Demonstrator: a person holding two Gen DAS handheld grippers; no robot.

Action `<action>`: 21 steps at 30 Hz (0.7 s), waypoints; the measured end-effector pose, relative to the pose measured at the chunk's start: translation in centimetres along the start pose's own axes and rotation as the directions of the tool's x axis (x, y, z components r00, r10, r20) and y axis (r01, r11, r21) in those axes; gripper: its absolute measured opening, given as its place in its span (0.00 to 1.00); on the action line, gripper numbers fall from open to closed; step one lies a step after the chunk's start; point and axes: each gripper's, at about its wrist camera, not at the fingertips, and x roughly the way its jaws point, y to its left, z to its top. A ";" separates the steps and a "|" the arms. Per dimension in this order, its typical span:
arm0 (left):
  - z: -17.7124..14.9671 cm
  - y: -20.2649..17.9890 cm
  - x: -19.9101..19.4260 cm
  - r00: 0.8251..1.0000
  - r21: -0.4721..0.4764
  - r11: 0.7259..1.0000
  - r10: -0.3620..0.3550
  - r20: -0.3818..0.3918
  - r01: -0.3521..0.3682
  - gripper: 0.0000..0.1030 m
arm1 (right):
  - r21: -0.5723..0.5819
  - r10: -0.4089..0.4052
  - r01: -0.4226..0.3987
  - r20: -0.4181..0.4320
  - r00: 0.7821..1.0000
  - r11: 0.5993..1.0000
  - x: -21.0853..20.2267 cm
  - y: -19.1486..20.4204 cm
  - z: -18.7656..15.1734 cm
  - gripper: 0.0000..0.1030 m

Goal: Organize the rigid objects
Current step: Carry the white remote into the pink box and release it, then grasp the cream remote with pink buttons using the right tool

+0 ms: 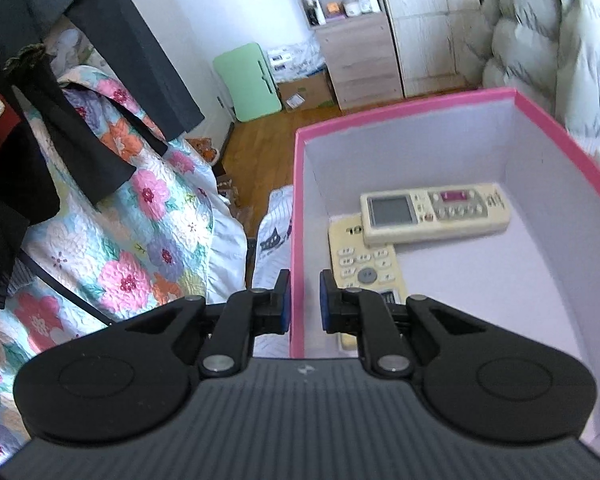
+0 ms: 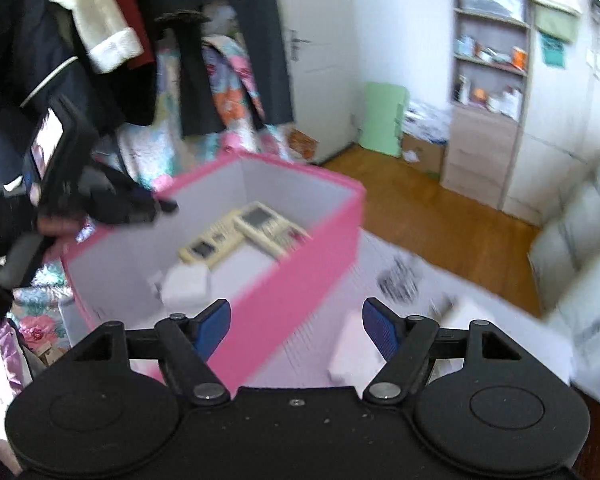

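A pink box (image 1: 400, 102) with white inner walls sits on the bed. Two cream remotes lie inside it, one (image 1: 432, 214) resting across the other (image 1: 360, 264). My left gripper (image 1: 304, 300) is shut on the box's near left wall, one pad outside and one inside. From the right wrist view the box (image 2: 292, 280) holds both remotes (image 2: 272, 228) and a small white block (image 2: 188, 284). My right gripper (image 2: 296, 332) is open and empty, above the box's outer side. A white blocky object (image 2: 352, 356) lies on the sheet near its right finger.
A floral quilt (image 1: 140, 220) covers the bed to the left, with dark clothes (image 1: 100, 60) hanging over it. A green folding table (image 1: 248, 80) leans on the wall beyond the wooden floor (image 2: 440, 208). A shelf cabinet (image 2: 488, 92) and a puffy pale jacket (image 1: 540, 32) stand further back.
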 end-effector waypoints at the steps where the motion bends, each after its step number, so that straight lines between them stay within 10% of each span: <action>1: 0.0 -0.1 0.0 1.000 -0.003 1.000 0.004 0.002 -0.004 0.14 | 0.010 -0.012 0.012 -0.004 1.000 1.000 -0.3 -0.3 -1.0 0.74; 21: -0.3 -0.5 -0.2 0.998 -0.034 0.999 0.024 0.064 -0.021 0.16 | 0.169 -0.185 0.229 -0.241 0.953 0.959 2.2 -4.5 -12.5 0.75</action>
